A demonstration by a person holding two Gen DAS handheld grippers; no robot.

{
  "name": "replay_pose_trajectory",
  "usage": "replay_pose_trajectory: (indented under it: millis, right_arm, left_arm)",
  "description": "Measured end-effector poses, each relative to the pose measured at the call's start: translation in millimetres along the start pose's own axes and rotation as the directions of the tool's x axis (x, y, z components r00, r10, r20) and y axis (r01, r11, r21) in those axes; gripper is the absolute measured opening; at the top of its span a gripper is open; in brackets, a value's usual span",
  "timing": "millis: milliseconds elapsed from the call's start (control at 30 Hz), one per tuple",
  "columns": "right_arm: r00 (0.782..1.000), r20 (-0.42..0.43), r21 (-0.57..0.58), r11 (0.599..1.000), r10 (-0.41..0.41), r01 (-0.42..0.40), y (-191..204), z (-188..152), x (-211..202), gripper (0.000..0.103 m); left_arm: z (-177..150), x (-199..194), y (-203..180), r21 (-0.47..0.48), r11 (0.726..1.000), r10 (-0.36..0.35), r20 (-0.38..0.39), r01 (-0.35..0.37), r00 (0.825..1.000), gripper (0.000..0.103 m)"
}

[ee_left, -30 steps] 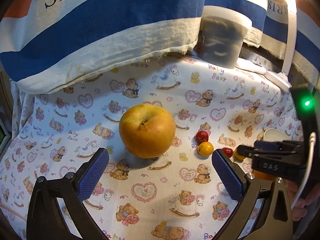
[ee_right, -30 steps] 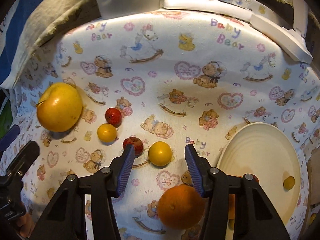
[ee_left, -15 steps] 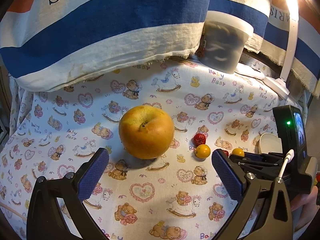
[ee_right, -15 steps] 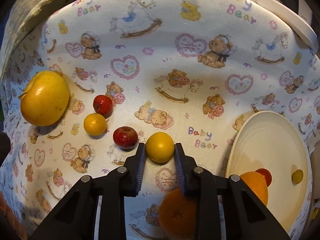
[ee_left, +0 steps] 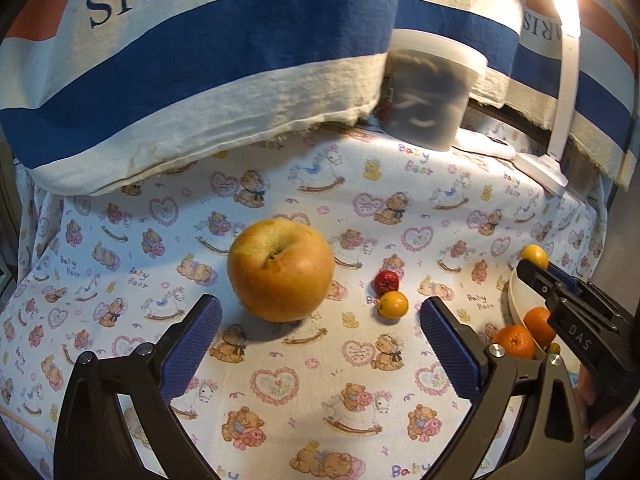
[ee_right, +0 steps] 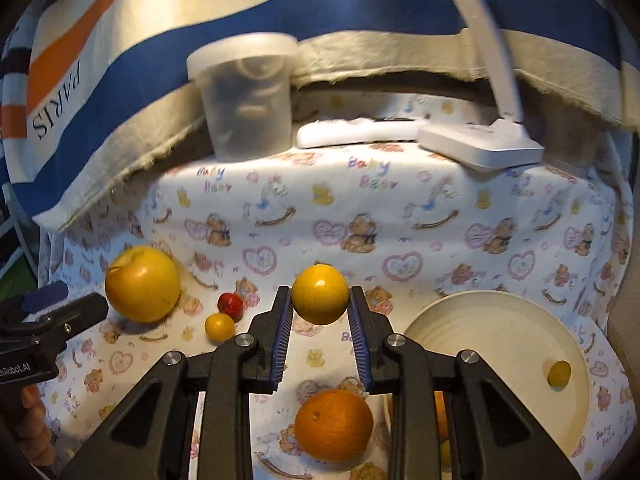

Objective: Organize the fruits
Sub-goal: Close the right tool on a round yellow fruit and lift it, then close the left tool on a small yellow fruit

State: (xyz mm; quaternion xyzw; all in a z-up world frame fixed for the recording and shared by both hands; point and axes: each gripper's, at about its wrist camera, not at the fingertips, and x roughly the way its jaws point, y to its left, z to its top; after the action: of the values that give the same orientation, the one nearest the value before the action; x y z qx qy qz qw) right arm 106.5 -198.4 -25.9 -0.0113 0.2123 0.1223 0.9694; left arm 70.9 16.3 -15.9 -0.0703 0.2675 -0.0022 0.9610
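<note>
**Right claw holds a small yellow fruit above the counter**

The right claw (ee_right: 320, 312) is closed on a small yellow fruit (ee_right: 320, 299), which sits between the two blue pads (ee_right: 282, 332) and is lifted off the bear-print cloth (ee_right: 400, 220). Below it an orange (ee_right: 334, 424) lies on the cloth, just beside the cream plate (ee_right: 480, 320). In the plate is a little yellow fruit (ee_right: 559, 373).

The left claw (ee_left: 320, 322) is wide open and holds nothing. The big yellow apple (ee_left: 281, 270) rests on the cloth just beyond its fingers. To the right of the apple, a small red fruit (ee_left: 387, 281) and a small orange-yellow fruit (ee_left: 393, 304) touch each other.
</note>
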Motion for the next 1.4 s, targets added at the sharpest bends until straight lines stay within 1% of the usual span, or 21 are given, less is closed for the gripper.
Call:
replay_pose_trajectory:
  millis: [67,133,200,233,267,300,367,467,600,633,700,800,867,933,1000,1100,1200,1233,1267,1300,1400]
  right_arm:
    - [1.0,0.0,-0.005,1.0,-0.018,0.018,-4,1,1,0.029]
    - [1.0,-0.007,-0.009,1.0,-0.011,0.011,-2,1,2,0.029]
    - [1.0,-0.003,0.012,1.0,0.0,0.0,-5,0,-1,0.029]
    - [1.0,-0.003,0.007,1.0,0.002,-0.002,-5,0,-2,0.029]
    - [1.0,0.005,-0.003,1.0,-0.007,0.007,-5,-1,-3,0.029]
    - [1.0,0.02,-0.018,1.0,-0.021,0.022,-3,-2,-4,0.029]
    - [0.999,0.029,-0.024,0.999,-0.024,0.024,-3,-3,-4,0.029]
    - [0.999,0.032,-0.007,1.0,-0.023,0.024,-6,-2,-5,0.029]
    - [0.998,0.047,0.005,0.999,-0.039,0.039,-10,-3,-8,0.029]
    - [0.998,0.048,0.006,0.999,-0.041,0.04,-10,-3,-7,0.029]
    - [0.998,0.05,0.009,0.999,-0.043,0.042,-11,-2,-7,0.029]
    - [0.997,0.054,0.008,0.999,-0.048,0.048,-11,-2,-7,0.029]
    - [0.998,0.052,0.009,0.999,-0.04,0.039,-11,-2,-7,0.029]
    - [0.998,0.049,0.008,0.999,-0.038,0.038,-10,-2,-6,0.029]
    - [0.998,0.046,0.011,0.999,-0.036,0.035,-11,-2,-5,0.029]
    - [0.999,0.041,0.015,0.999,-0.033,0.033,-12,-2,-4,0.029]
    - [0.999,0.038,0.013,0.999,-0.033,0.032,-12,-2,-3,0.029]
    - [0.999,0.039,0.015,0.999,-0.034,0.033,-12,-1,-4,0.029]
    - [0.999,0.04,0.015,0.999,-0.035,0.034,-12,-1,-4,0.029]
    - [0.998,0.041,0.015,0.999,-0.036,0.036,-12,-2,-4,0.029]
    - [0.998,0.046,0.009,0.999,-0.043,0.042,-12,-1,-4,0.029]
  left_arm:
    - [0,1,-4,0.015,1.0,-0.006,-0.009,0.006,1.0,0.091]
    - [-1,4,-9,0.017,1.0,-0.009,-0.032,0.01,0.999,0.087]
    - [0,7,-15,0.013,1.0,-0.026,-0.078,0.028,0.997,0.083]
    - [2,8,-19,0.011,0.999,-0.045,-0.09,0.047,0.995,0.079]
    - [4,9,-22,0.007,0.998,-0.054,-0.094,0.055,0.994,0.077]
    - [6,11,-25,0.001,0.999,-0.053,-0.102,0.053,0.993,0.076]
    - [11,20,-34,0.008,0.999,-0.045,-0.133,0.047,0.99,0.067]
    - [16,38,-47,0.053,0.998,-0.021,-0.182,0.031,0.983,0.058]
    - [19,61,-53,0.039,0.999,0.0,-0.231,0.009,0.973,0.056]
    - [18,66,-54,0.036,0.999,0.008,-0.241,0.001,0.971,0.054]
    - [16,76,-57,0.046,0.999,0.013,-0.261,-0.001,0.965,0.052]
    - [13,90,-59,0.058,0.998,0.04,-0.286,-0.024,0.958,0.051]
    - [12,99,-59,0.044,0.999,0.024,-0.311,-0.01,0.95,0.042]
    - [11,105,-57,0.017,1.0,-0.015,-0.332,0.022,0.943,0.037]
    - [11,108,-54,-0.006,0.999,-0.041,-0.33,0.042,0.943,0.037]
    - [10,113,-57,0.003,0.998,-0.063,-0.34,0.068,0.938,0.037]
    - [8,121,-60,0.016,0.999,-0.042,-0.347,0.051,0.937,0.037]
    - [7,123,-61,0.018,0.999,-0.04,-0.35,0.05,0.936,0.034]
    - [6,125,-61,0.016,0.998,-0.045,-0.354,0.055,0.934,0.028]
    - [6,126,-62,0.013,0.998,-0.049,-0.357,0.058,0.933,0.028]
    - [5,117,-60,0.014,0.998,-0.054,-0.335,0.063,0.941,0.028]
